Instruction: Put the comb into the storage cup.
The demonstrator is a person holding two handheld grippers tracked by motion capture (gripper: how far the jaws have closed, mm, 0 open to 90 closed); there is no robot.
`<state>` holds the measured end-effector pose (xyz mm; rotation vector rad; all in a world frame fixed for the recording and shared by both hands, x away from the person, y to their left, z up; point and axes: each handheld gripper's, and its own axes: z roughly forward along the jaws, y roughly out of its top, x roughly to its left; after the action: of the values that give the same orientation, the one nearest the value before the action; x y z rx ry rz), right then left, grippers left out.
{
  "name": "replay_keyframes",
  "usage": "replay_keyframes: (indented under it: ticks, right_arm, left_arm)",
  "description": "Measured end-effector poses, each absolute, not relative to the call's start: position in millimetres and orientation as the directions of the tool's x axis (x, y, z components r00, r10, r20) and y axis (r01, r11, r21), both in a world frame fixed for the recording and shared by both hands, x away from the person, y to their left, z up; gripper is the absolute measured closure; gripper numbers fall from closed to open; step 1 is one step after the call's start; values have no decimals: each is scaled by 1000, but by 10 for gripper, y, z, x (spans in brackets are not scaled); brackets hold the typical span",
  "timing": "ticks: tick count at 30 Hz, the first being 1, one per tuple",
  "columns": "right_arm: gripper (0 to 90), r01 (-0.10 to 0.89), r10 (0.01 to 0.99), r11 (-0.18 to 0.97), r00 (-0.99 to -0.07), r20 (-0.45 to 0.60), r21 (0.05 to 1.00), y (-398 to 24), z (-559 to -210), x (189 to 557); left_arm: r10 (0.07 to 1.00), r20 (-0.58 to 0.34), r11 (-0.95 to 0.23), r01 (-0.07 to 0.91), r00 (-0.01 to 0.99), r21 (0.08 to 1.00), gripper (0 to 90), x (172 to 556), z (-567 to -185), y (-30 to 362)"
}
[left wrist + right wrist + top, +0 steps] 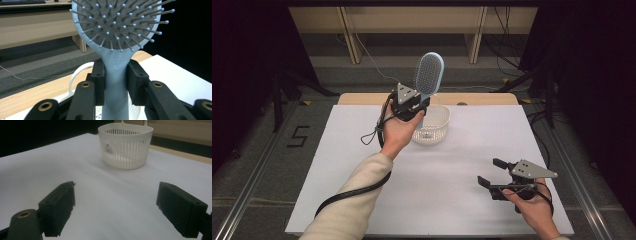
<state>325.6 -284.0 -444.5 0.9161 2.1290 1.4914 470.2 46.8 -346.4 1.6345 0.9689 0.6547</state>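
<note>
Above table (362, 165), hairbrush (429, 75) upright, head up

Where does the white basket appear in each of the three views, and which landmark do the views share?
High view: the white basket sits mid-table, right of the left claw.
Left gripper view: its rim curves behind the hairbrush handle.
Right gripper view: top centre, beyond the open jaws.
Shared landmark: the white table sheet.
</note>
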Motion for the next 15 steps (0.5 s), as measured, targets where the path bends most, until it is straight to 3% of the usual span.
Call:
replay_keyframes:
  ticks: [15]
  right_arm:
    - [160,293,699,221,-713,58,930,-2839,-4444,3253]
  left_arm:
    - [860,-61,-90,267,507,960,695,4791,-3498,421]
